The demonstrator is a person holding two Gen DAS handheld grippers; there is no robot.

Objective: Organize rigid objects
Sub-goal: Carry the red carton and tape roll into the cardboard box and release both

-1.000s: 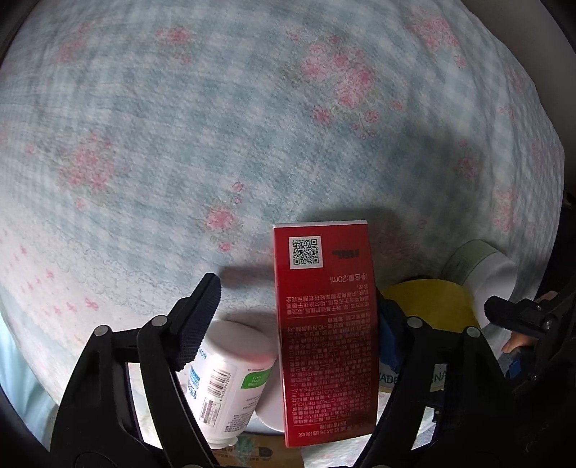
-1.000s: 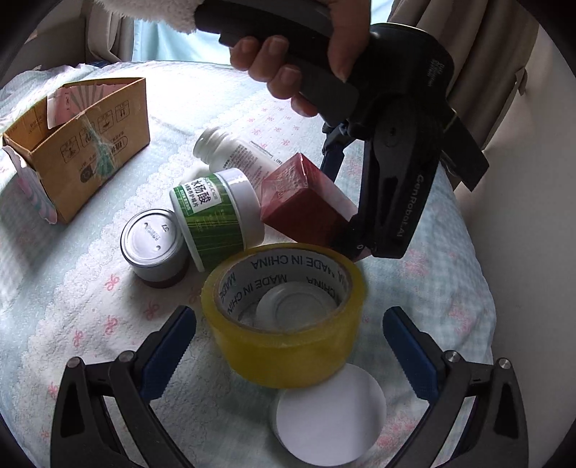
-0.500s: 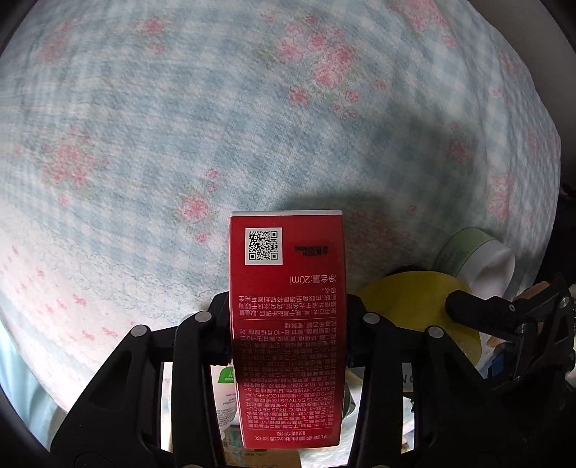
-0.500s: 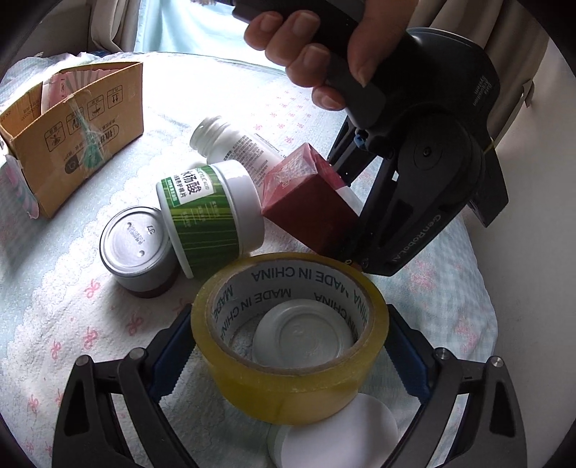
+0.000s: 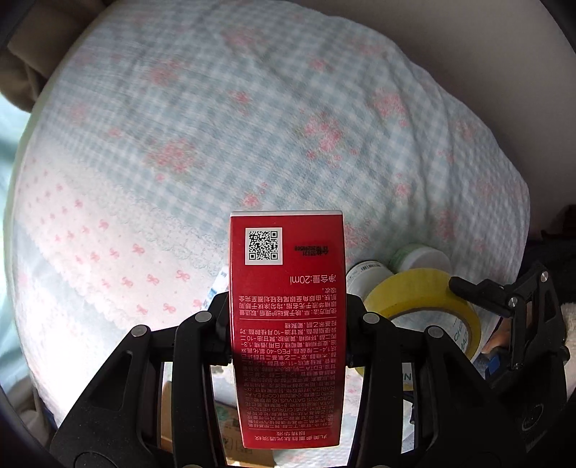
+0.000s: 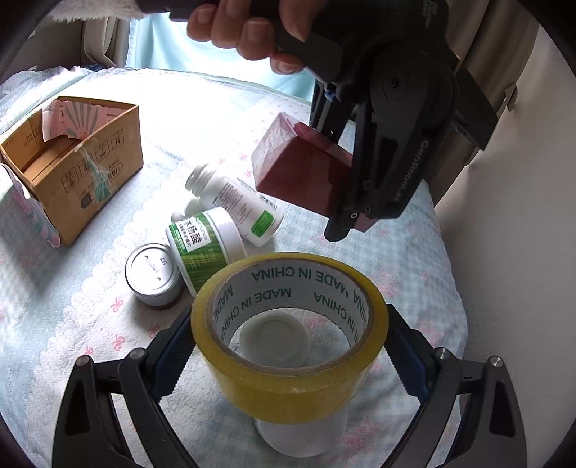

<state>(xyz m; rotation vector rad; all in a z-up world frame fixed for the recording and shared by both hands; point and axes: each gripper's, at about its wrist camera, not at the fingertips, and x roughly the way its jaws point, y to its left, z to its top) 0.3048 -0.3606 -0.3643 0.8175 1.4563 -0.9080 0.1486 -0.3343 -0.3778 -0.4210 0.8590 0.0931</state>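
Observation:
A red carton with white print and a QR code stands upright between the fingers of my left gripper. That gripper is shut on it and holds it in the air above the checked cloth. In the right wrist view the same red carton hangs tilted under a person's hand. My right gripper is shut on a yellow tape roll, its blue pads pressing both sides. The roll is raised off the cloth.
An open cardboard box stands at the left. A white bottle lies on the cloth beside a green-labelled jar and a small tin. A white lid shows through the roll. The table edge and wall are at the right.
My left gripper closed on the red carton and lifted it off the pile. My right gripper closed on the tape roll and raised it a little.

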